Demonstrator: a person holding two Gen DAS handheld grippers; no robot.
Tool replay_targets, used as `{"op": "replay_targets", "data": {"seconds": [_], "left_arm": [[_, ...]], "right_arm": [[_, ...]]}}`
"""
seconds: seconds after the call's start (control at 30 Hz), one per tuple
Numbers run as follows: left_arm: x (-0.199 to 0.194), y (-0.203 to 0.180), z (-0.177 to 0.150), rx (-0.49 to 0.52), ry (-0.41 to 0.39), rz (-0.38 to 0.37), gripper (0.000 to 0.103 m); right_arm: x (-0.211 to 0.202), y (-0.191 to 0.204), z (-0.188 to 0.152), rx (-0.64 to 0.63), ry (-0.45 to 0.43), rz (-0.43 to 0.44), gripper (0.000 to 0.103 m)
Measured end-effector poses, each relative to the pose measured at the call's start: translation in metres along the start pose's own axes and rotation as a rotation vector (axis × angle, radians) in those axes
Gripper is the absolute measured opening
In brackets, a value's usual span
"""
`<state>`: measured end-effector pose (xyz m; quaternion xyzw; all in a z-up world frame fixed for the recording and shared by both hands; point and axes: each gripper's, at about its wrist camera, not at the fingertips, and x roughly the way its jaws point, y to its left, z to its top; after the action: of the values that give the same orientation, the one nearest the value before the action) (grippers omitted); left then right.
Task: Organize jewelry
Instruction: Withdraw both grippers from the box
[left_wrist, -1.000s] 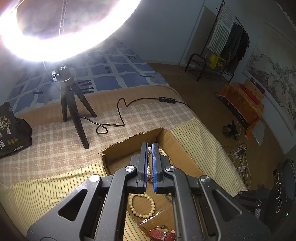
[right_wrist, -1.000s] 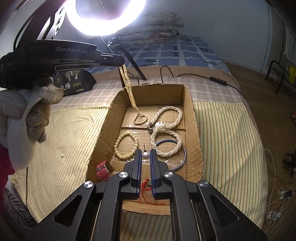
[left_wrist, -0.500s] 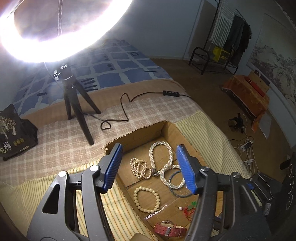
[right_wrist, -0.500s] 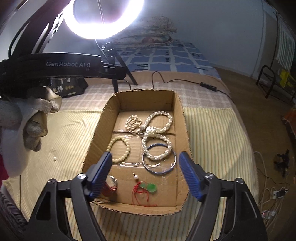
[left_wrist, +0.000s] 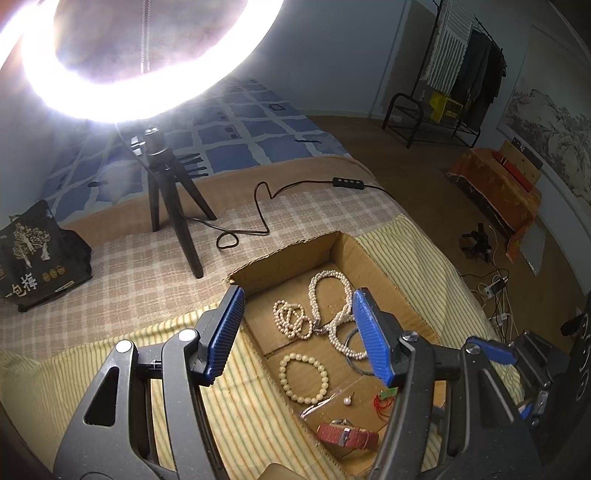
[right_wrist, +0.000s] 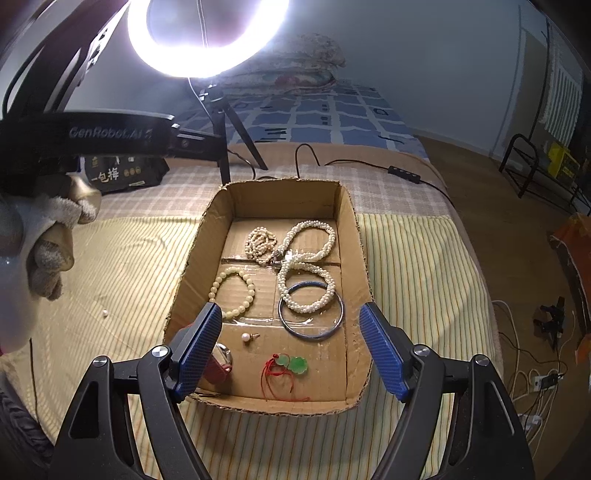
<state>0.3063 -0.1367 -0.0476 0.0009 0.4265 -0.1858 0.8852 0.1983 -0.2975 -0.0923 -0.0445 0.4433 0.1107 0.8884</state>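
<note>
An open cardboard box (right_wrist: 354, 236) (left_wrist: 373, 262) lies on the bed. In it are a thin pearl strand (right_wrist: 260, 242) (left_wrist: 291, 319), a thick twisted pearl necklace (right_wrist: 308, 266), a cream bead bracelet (right_wrist: 232, 291) (left_wrist: 303, 376), a blue bangle (right_wrist: 310, 312), a pearl stud (right_wrist: 245, 338), a green pendant on red cord (right_wrist: 293, 365) and a red-strap watch (left_wrist: 347, 435). My left gripper (left_wrist: 299, 332) is open and empty above the box's left side. My right gripper (right_wrist: 290, 349) is open and empty above the box's near end.
A ring light on a black tripod (left_wrist: 166, 192) stands behind the box, its cable (left_wrist: 258, 214) running across the checked blanket. A black bag (left_wrist: 37, 254) lies at the left. A loose pearl (right_wrist: 105, 314) lies on the striped cloth left of the box.
Both grippers went from shut to open. The left one let the thin pearl strand drop into the box; the right one released the green pendant on red cord. Both pulled back upward.
</note>
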Motion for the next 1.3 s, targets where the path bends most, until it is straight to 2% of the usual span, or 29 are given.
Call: {"op": "replay_targets", "data": {"seconds": [0.47, 0.7, 1.07, 1.13, 1.23, 1.3], "left_arm": [[-0.059, 0.031, -0.036, 0.018, -0.047, 0.056, 0.063], [-0.079, 0.056, -0.073, 0.019, -0.025, 0.088, 0.063], [-0.081, 0.095, -0.137, -0.078, 0.074, 0.079, 0.063], [-0.078, 0.099, -0.144, -0.098, 0.09, 0.067, 0.06], [-0.071, 0.106, -0.155, -0.138, 0.125, 0.049, 0.048], [-0.063, 0.113, -0.163, -0.178, 0.155, 0.031, 0.033]], "right_arm": [[-0.035, 0.01, -0.009, 0.038, -0.052, -0.008, 0.077], [-0.052, 0.029, -0.021, -0.02, -0.095, -0.036, 0.077], [-0.066, 0.051, -0.028, -0.04, -0.1, 0.009, 0.077], [-0.067, 0.056, -0.03, -0.045, -0.098, 0.014, 0.077], [-0.068, 0.06, -0.033, -0.047, -0.093, 0.024, 0.077], [-0.068, 0.063, -0.034, -0.041, -0.088, 0.035, 0.077]]}}
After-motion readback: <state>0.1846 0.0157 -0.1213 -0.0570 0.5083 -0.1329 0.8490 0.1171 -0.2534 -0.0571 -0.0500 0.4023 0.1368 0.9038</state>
